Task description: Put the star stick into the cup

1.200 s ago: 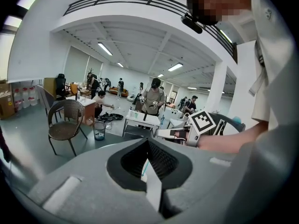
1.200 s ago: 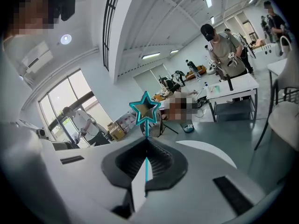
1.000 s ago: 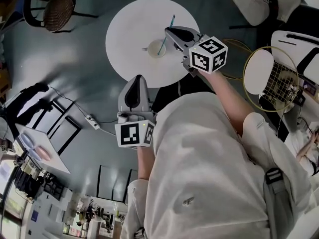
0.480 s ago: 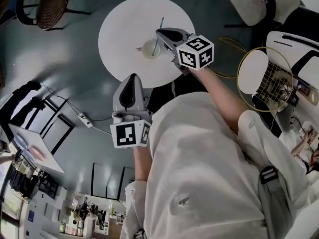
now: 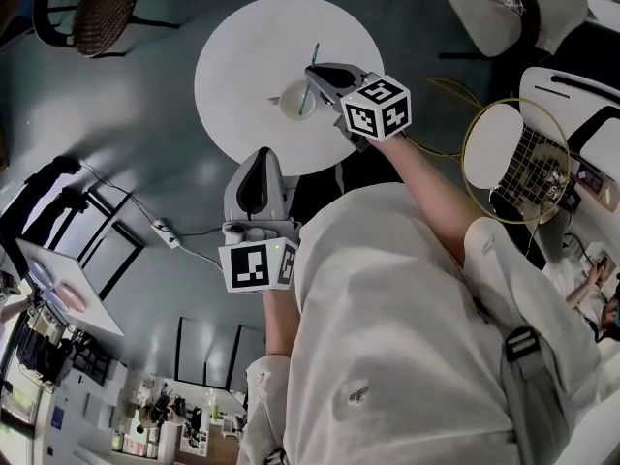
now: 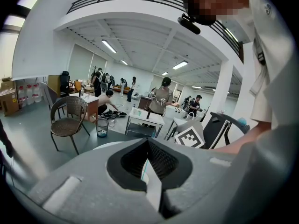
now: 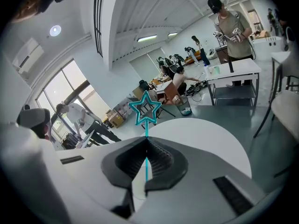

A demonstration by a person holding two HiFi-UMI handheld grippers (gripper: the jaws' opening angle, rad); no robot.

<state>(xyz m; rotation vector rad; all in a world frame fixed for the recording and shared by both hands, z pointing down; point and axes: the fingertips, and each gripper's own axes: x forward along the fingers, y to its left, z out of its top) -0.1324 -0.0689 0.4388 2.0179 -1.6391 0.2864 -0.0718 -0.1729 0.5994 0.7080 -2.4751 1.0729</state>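
Mostly my head view is filled by the person's white shirt (image 5: 407, 327), which hides the floor on the near side of the round white table (image 5: 242, 56). A wicker chair (image 5: 92, 13) stands well apart at upper left, a racket (image 5: 528, 153) at right. My left gripper (image 5: 260, 158) hangs by the table's near edge, jaws together on nothing. The cup (image 5: 289, 103) sits on the table. My right gripper (image 5: 312, 72) clamps the star stick (image 7: 146, 110), star past the jaw tips. Its lower end meets the cup; whether it is inside, I cannot tell.
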